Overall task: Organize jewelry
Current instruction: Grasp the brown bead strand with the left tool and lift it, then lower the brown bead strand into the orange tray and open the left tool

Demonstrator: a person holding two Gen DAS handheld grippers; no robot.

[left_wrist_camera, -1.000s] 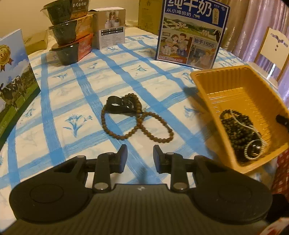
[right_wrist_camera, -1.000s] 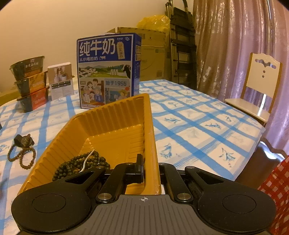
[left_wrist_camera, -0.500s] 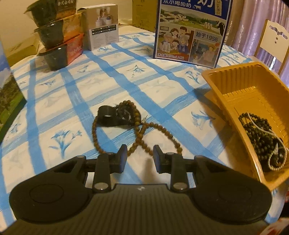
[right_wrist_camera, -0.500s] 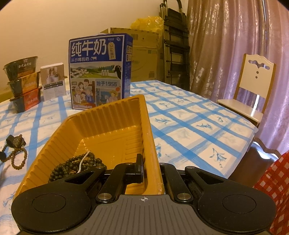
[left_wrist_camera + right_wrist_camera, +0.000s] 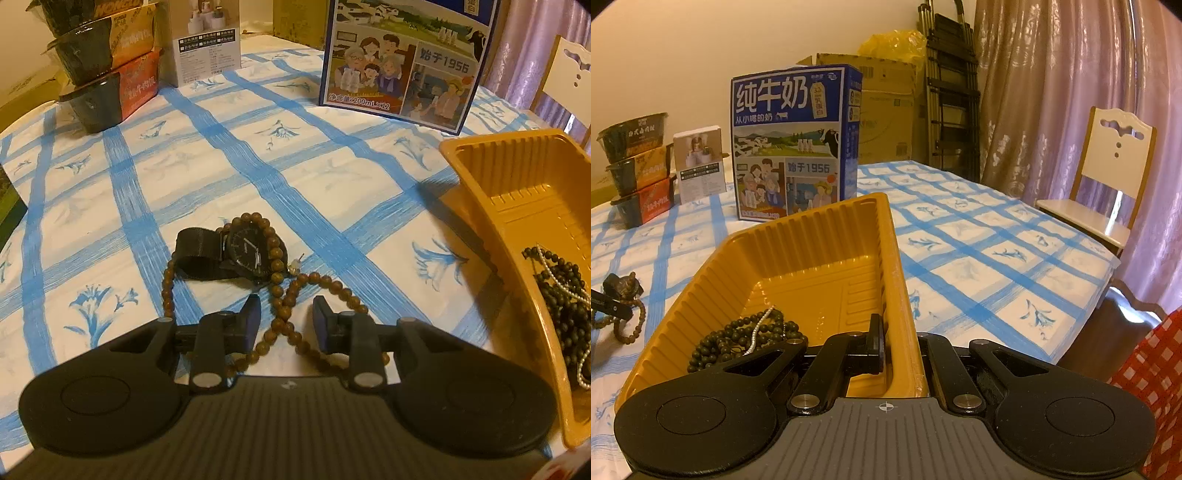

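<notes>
A brown bead necklace (image 5: pixel 282 312) lies looped on the blue-checked tablecloth, partly draped over a black wristwatch (image 5: pixel 236 254). My left gripper (image 5: pixel 286 317) is open, low over the cloth, with a crossing of the necklace between its fingers. The orange tray (image 5: pixel 798 236) holds dark beads (image 5: pixel 738 339) and a pearl strand (image 5: pixel 565 284). My right gripper (image 5: pixel 899 349) is shut on the tray's right wall. The necklace and watch also show at the far left of the right wrist view (image 5: pixel 622 295).
A blue milk carton box (image 5: pixel 792 147) stands behind the tray. Stacked noodle bowls (image 5: pixel 107 59) and a small white box (image 5: pixel 207 40) sit at the back left. A white chair (image 5: pixel 1104 173) stands past the table's right edge.
My left gripper has moved forward and down until its open fingers straddle the brown necklace. The right gripper keeps its hold on the tray's wall and has barely moved.
</notes>
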